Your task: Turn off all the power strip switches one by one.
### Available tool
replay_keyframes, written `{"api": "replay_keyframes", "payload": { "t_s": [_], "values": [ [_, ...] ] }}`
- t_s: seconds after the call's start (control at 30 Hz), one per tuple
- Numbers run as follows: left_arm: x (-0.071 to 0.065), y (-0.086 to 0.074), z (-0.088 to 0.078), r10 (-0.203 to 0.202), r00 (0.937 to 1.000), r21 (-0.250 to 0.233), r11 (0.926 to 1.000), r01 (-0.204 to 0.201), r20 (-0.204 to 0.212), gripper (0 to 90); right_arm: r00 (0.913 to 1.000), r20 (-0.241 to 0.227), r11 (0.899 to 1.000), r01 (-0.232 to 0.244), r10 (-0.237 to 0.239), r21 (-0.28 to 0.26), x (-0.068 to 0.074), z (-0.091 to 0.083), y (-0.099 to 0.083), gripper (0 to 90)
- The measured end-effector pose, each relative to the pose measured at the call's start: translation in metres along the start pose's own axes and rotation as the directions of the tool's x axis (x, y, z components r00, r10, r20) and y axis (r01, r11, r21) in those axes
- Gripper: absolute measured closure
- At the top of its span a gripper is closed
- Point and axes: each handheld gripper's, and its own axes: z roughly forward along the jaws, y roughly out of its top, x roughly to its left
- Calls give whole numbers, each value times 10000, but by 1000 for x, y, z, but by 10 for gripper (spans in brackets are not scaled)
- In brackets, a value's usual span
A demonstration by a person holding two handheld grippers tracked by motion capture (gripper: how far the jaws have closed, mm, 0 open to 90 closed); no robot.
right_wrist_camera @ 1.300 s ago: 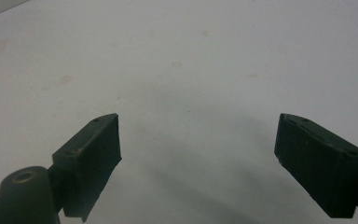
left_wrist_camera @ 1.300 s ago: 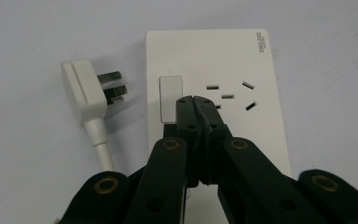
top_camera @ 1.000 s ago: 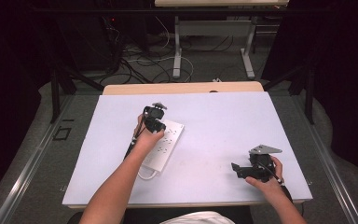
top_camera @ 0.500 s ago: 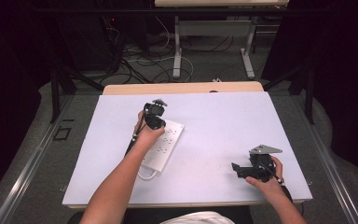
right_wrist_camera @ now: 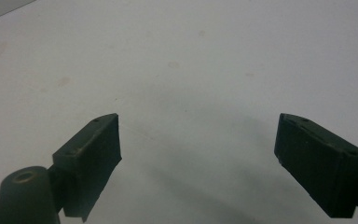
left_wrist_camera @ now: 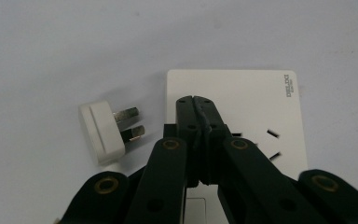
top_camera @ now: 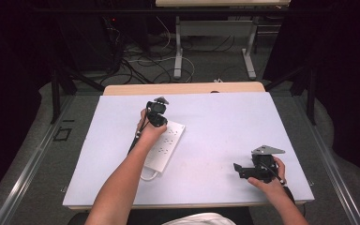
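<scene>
The left gripper [top_camera: 155, 114] hangs over the far end of the white power strip [top_camera: 165, 146], its 2 jaws pressed together with nothing between them, tips just above the strip's face in the left gripper view. Just beside that end, on the table [top_camera: 215, 122], lies a small white plug adapter [left_wrist_camera: 103, 131] on its side, its 2 metal pins pointing toward the strip. It looks light, rigid and smooth, so it would likely skate if nudged; the flat sides of its plastic body seem the place to pinch, not the pins. The strip is a stiff slab with a cord at its near end, probably heavy enough to stay put. Well apart, near the table's right front corner, the right gripper [top_camera: 257, 168] rests with jaws spread wide over bare surface, empty.
</scene>
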Motion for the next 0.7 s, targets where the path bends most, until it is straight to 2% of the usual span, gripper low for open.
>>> {"api": "replay_keyframes", "payload": {
  "t_s": [0.3, 0.43, 0.7],
  "values": [
    [2, 1, 6, -159, 9999, 15, 9999, 159, -25, 900, 10000, -18, 10000, 37, -37, 15, 0, 0, 0, 139],
    [2, 1, 7, -210, 9998, 13, 9998, 210, -13, 900, 9999, 9, 9999, -153, 153, 56, 1, 1, 0, 139],
    [1, 1, 7, -149, 9999, -3, 9999, 149, -47, 900, 10000, -16, 10000, -78, 78, 35, 1, 1, 0, 139]
  ]
}}
